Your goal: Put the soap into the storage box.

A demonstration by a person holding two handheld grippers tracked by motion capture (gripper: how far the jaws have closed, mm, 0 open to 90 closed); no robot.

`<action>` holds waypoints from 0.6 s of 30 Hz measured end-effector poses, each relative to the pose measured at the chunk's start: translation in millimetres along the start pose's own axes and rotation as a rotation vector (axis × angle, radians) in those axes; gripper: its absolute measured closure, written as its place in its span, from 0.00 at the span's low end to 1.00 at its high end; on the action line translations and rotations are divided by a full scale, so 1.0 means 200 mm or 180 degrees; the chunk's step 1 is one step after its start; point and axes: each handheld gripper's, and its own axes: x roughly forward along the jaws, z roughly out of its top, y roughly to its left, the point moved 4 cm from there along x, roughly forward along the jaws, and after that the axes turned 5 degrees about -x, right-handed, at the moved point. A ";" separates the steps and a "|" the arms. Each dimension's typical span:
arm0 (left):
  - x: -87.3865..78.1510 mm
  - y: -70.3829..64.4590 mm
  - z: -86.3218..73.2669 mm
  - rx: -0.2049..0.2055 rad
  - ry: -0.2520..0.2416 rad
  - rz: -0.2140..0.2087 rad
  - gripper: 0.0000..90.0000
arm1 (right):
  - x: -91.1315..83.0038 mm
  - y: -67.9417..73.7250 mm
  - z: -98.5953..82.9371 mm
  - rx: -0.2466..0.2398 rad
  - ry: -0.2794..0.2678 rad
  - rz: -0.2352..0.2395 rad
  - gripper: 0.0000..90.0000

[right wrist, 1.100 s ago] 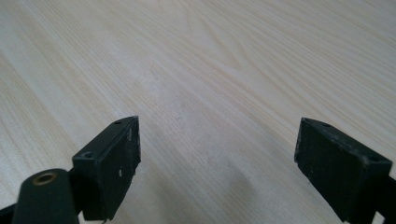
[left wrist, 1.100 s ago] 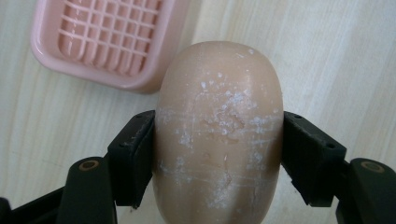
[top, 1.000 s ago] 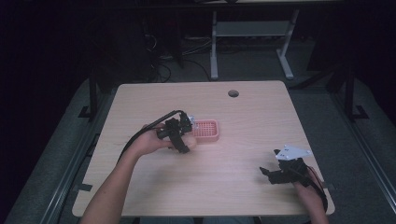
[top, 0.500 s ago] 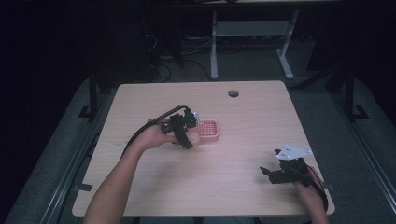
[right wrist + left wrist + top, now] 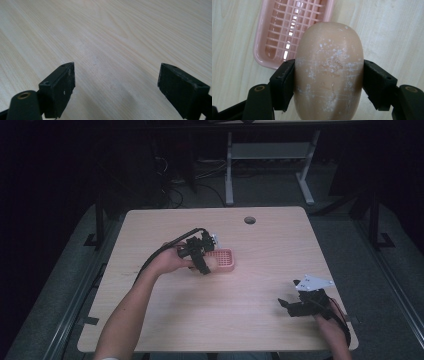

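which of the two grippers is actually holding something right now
The left gripper, shut on the tan soap bar by the pink soap dish; the right gripper is open.

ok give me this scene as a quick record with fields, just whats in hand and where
left gripper: shut on the soap bar
soap bar: tan, oval, white scuffs, held above the near edge of the soap dish
soap dish: pink, slotted, nothing in it, on the table
right gripper: open, holding nothing, low over bare table
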 end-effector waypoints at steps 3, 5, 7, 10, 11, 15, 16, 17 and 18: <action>0.00 0.00 0.02 0.0023 0.0009 0.0016 0.35 | 0.00 0.00 0.00 0.0010 0.0004 -0.0008 0.15; 0.00 0.00 0.03 0.0006 0.0007 0.0014 0.35 | 0.00 -0.01 0.00 -0.0007 0.0002 -0.0015 0.15; 0.01 0.01 0.05 0.0031 0.0021 0.0005 0.35 | 0.00 -0.01 0.00 0.0036 -0.0009 -0.0009 0.15; 0.01 0.02 0.07 0.0080 0.0062 0.0023 0.35 | -0.01 -0.01 0.00 0.0032 -0.0022 -0.0012 0.15; 0.01 0.02 0.09 0.0093 0.0065 0.0030 0.35 | -0.01 -0.01 0.00 0.0039 -0.0027 -0.0010 0.15; 0.01 0.03 0.12 0.0105 0.0073 0.0014 0.35 | -0.01 -0.01 0.00 0.0054 -0.0045 -0.0009 0.15; 0.01 0.04 0.13 0.0128 0.0084 0.0026 0.35 | -0.01 -0.01 0.00 0.0059 -0.0037 -0.0017 0.15; 0.01 0.04 0.13 0.0113 0.0075 0.0017 0.35 | -0.01 -0.02 -0.01 0.0030 -0.0031 -0.0027 0.15; 0.02 0.04 0.14 0.0122 0.0086 0.0020 0.35 | -0.01 -0.01 0.00 0.0062 -0.0041 -0.0021 0.15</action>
